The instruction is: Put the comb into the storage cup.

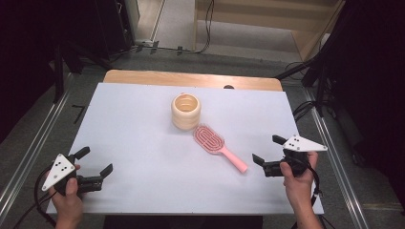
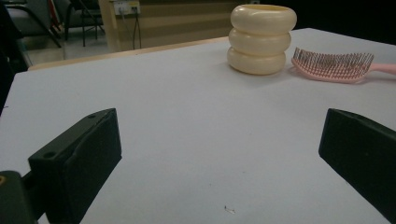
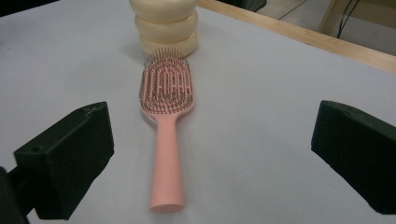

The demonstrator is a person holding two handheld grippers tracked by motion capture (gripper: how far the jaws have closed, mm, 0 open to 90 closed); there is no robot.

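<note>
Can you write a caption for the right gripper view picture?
Open right gripper faces a pink hairbrush lying bristles-up before a cream ringed cup.

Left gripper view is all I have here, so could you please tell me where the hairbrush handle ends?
Observer: The pink hairbrush handle's end points toward the right gripper, whose jaws stand open, holding nothing.
Operator: Thank you. Is the cream holder hollow?
Observer: Yes, the high view shows the ringed cream holder open at the top.
Operator: And does the brush touch it?
Observer: In the right gripper view the bristle head sits right at its base; contact I cannot tell.
</note>
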